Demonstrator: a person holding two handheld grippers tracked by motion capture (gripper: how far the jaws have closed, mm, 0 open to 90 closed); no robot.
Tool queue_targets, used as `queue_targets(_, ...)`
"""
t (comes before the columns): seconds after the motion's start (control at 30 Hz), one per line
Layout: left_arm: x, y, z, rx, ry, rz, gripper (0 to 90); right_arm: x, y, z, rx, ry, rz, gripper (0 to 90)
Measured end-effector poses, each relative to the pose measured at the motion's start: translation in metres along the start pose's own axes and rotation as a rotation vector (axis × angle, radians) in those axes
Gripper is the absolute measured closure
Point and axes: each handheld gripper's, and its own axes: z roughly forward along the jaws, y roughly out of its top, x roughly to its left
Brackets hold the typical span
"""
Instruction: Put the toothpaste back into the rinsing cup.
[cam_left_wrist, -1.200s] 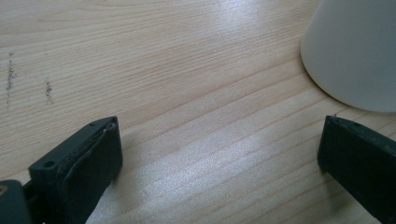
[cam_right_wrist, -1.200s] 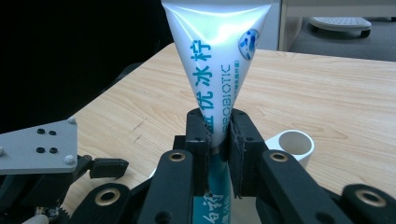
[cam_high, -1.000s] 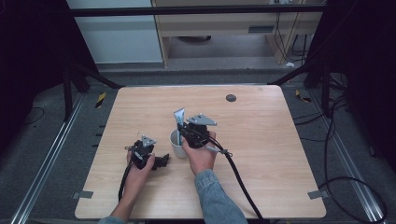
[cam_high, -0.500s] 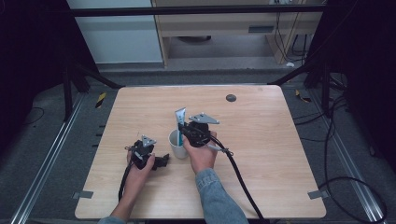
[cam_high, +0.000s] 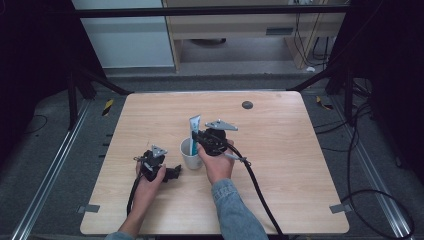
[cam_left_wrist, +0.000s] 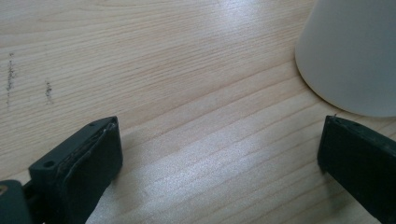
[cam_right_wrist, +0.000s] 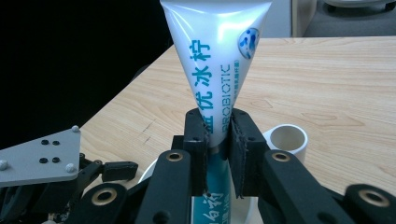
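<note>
Toothpaste tube going upright into the cup near the bench's front edge.
Right tongs (cam_right_wrist: 217, 154) are clamping the toothpaste tube (cam_right_wrist: 215, 60) over the cup (cam_high: 190, 152); left tongs (cam_left_wrist: 219, 172) are resting apart beside it; next, likely lowering and releasing.

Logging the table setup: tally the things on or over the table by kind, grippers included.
Grippers: 2 (left, right)
White cup: 1
Toothpaste tube: 1, upright in the right gripper over the cup
Dark round disc: 1, near the far edge
Total: 5
</note>
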Motion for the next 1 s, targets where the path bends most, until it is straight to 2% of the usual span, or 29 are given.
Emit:
queue_targets(0.67,0.0000,0.0000,0.0000,0.000,0.000,0.000,0.0,-0.0056,-0.0049,-0.0019,0.007,0.004,0.010,74.7)
queue_targets(1.0,-0.0001,0.0000,0.0001,0.000,0.000,-0.001,0.0,-0.0055,-0.0068,-0.0030,0.013,-0.002,0.007,69.1)
